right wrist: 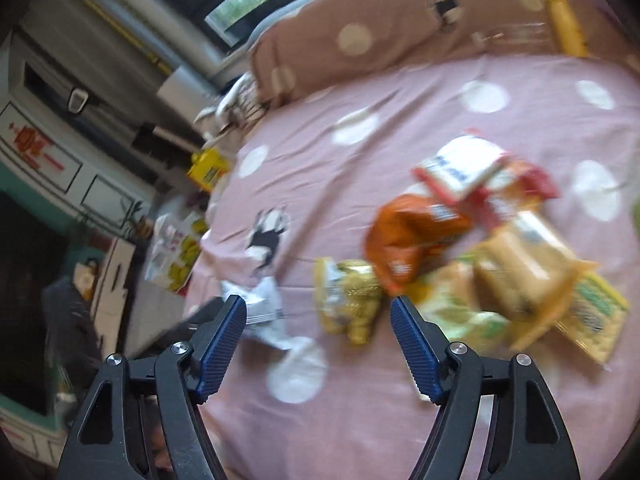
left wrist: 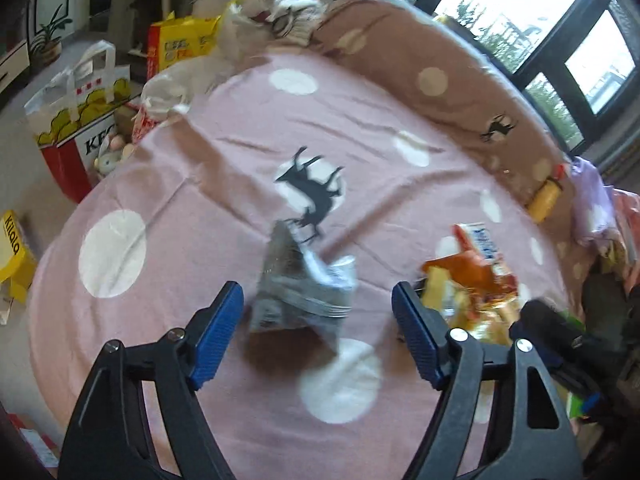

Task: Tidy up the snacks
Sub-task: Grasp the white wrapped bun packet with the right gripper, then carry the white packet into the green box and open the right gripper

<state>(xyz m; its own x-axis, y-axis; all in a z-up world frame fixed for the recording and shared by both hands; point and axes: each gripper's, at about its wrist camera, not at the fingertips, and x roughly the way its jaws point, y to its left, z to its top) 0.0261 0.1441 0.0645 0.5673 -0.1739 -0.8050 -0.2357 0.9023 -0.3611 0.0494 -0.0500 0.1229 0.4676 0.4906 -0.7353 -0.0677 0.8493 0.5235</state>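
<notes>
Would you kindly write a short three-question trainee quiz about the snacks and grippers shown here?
1. True or false: the left gripper is shut on the silver packet.
2. Which snack lies nearest the right gripper? A) gold packet B) orange bag C) yellow tube
3. Fill in: the snacks lie on a pink ____ with white dots.

Key: 1 false, both grippers are open; 2 A; 3 bedsheet.

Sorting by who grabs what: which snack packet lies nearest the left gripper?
The silver packet, lying alone between the open left gripper fingers; the other snacks sit heaped further right.
</notes>
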